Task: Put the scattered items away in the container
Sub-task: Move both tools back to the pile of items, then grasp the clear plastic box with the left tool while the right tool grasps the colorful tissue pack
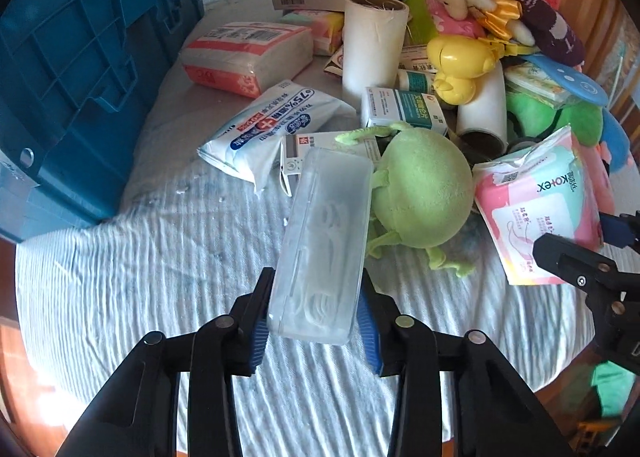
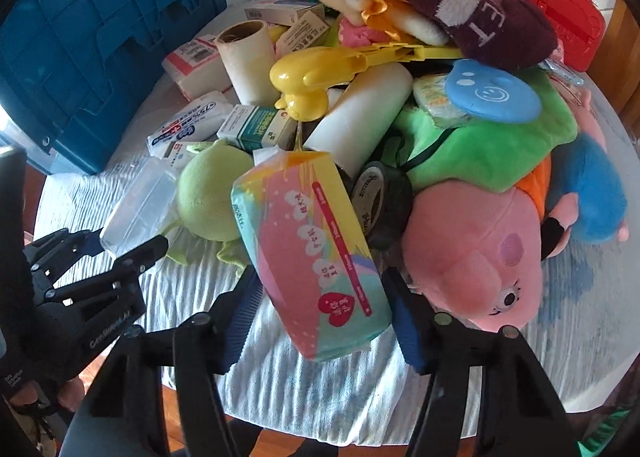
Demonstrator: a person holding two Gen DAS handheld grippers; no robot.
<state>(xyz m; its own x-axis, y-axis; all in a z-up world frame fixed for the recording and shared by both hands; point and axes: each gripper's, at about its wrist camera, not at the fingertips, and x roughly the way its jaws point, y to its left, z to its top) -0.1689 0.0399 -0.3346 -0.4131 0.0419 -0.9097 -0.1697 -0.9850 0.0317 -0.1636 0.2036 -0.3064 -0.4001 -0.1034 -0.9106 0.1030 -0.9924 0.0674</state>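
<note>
At the upper left of both views we see the blue ribbed plastic crate [image 1: 76, 69], its side wall facing us; we cannot tell what is in it. Our left hand-held gripper [image 1: 316, 321] clenches a frosted, translucent, rounded-rectangular case [image 1: 324, 241] at its near end, at lower center of the left view, its far end reaching up to the heap. Our right hand-held gripper [image 2: 324, 321] has a soft, glossy pink-and-teal pack [image 2: 316, 257] between its blue ribbed pads [image 2: 404, 321]; whether they press it we cannot tell.

The rest lies heaped on the desk's wrinkled striped cloth [image 1: 160, 289], across the top and right of both frames: a fuzzy green ball plush [image 1: 424, 193], a pink pig plush [image 2: 472, 253], white paper rolls [image 1: 372, 49], a hard yellow duck toy [image 1: 460, 65], and a wipes pack [image 1: 268, 125].
</note>
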